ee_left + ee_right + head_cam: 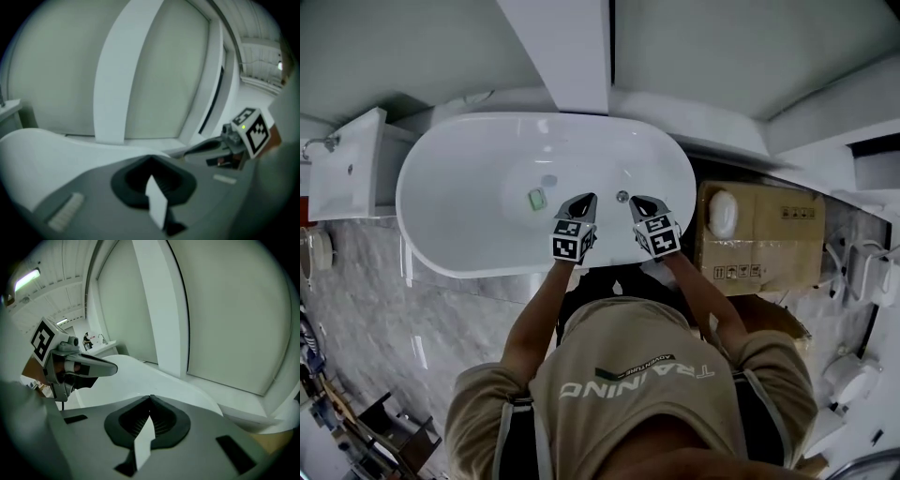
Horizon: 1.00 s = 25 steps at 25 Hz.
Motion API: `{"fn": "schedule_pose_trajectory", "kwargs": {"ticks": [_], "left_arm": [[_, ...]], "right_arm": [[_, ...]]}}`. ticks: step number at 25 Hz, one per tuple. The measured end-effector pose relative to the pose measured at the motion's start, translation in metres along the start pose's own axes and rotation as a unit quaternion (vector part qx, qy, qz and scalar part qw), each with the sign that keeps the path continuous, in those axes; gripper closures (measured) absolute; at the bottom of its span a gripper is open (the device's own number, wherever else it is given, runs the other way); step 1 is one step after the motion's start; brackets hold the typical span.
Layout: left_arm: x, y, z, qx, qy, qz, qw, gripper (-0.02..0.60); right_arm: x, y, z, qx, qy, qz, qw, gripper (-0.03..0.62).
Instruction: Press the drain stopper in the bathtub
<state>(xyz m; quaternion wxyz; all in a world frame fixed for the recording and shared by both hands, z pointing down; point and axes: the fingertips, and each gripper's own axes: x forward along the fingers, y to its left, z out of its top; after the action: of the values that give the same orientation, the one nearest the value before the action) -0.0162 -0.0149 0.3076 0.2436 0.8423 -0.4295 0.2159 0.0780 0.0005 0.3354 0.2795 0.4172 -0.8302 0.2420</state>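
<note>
The white oval bathtub [450,244] lies below me in the head view. On its floor near the middle is a small bluish round drain stopper [548,180], with a green object [536,198] beside it. A chrome round fitting [622,196] sits on the near wall, between the two grippers. My left gripper [586,202] and right gripper [639,202] hover over the near rim, both shut and empty. In the left gripper view the jaws [151,159] meet over the tub rim [42,150]. In the right gripper view the jaws [151,397] are also together.
A cardboard box [759,239] with a white object on it stands right of the tub. A white basin [347,169] stands to its left. A white pillar [567,52] and wall panels rise behind. Marble floor [384,309] surrounds the tub.
</note>
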Motion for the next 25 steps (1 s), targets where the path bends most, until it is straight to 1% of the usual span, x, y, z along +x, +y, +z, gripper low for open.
{"fn": "schedule_pose_trajectory", "kwargs": {"ticks": [6,10,12,15,19,22,25], "left_arm": [[-0.021,0.002,0.044,0.010,-0.034,-0.003,0.9994,0.580],[-0.039,0.004,0.084,0.027,-0.063,-0.004,0.9976,0.580],[-0.043,0.002,0.107,0.041,-0.081,-0.007,0.9958,0.580],[-0.050,0.001,0.139,0.058,-0.107,-0.009,0.9926,0.580],[-0.065,-0.001,0.176,0.082,-0.138,-0.002,0.9870,0.580],[-0.079,0.005,0.199,0.088,-0.160,0.008,0.9831,0.580],[-0.099,0.009,0.236,0.092,-0.202,0.024,0.9746,0.580]], "right_arm": [[-0.033,0.012,0.040,0.002,-0.032,0.007,0.999,0.580],[-0.054,0.016,0.081,-0.025,-0.065,0.002,0.998,0.580],[-0.065,0.013,0.102,-0.029,-0.087,-0.004,0.996,0.580],[-0.080,0.009,0.133,-0.025,-0.122,-0.009,0.992,0.580],[-0.104,0.009,0.170,-0.048,-0.163,-0.010,0.985,0.580],[-0.115,0.011,0.195,-0.058,-0.187,-0.008,0.981,0.580],[-0.128,0.011,0.222,-0.077,-0.216,-0.007,0.973,0.580]]}}
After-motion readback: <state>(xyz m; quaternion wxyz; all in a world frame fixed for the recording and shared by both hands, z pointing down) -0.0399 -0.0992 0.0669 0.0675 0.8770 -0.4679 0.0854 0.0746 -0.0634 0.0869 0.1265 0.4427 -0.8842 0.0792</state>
